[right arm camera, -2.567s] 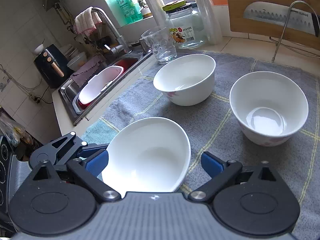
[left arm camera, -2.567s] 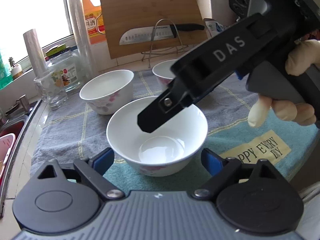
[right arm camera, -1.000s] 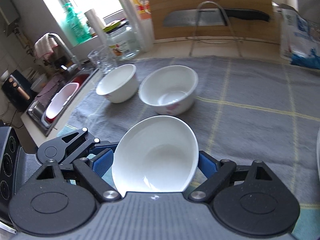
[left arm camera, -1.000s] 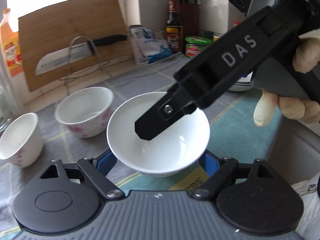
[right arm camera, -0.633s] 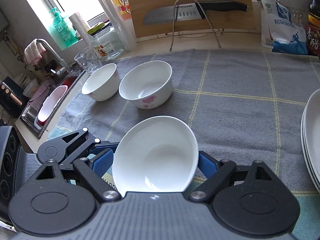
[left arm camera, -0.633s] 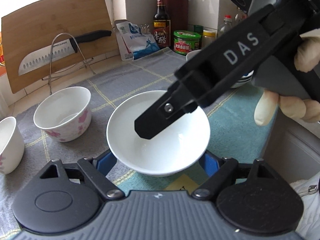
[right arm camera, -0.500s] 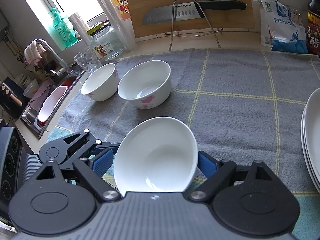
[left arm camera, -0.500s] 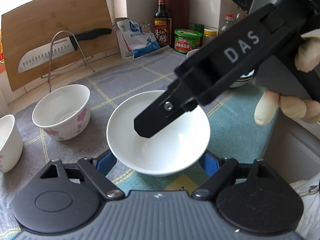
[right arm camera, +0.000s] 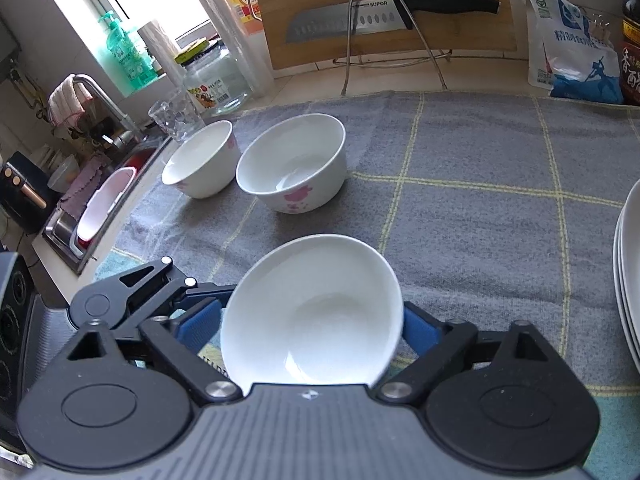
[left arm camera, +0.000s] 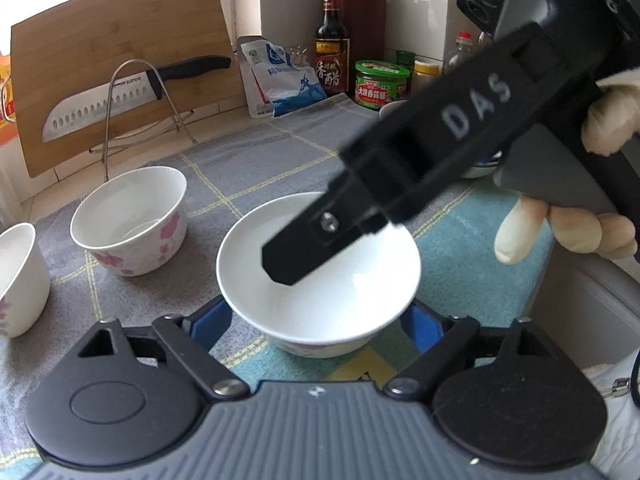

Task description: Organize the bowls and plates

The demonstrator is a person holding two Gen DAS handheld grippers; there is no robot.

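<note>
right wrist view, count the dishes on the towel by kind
bowls: 3, one between the tongs, one with pink flowers, one nearer the sink
plate stacks: 1, at the right edge, number of plates unclear
total: 4

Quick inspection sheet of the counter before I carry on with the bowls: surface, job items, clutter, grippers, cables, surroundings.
Surface: grey checked towel over a teal mat.
Job's things: near bowl sits between both grippers; two floral bowls side by side; plate stack at right edge.
Clutter: knife on wire rack, cutting board, glass jar, salt bag.
Grippers: left gripper and right gripper jaws opening around the near bowl.
Cables: nothing seen.
Surroundings: sink, window.
</note>
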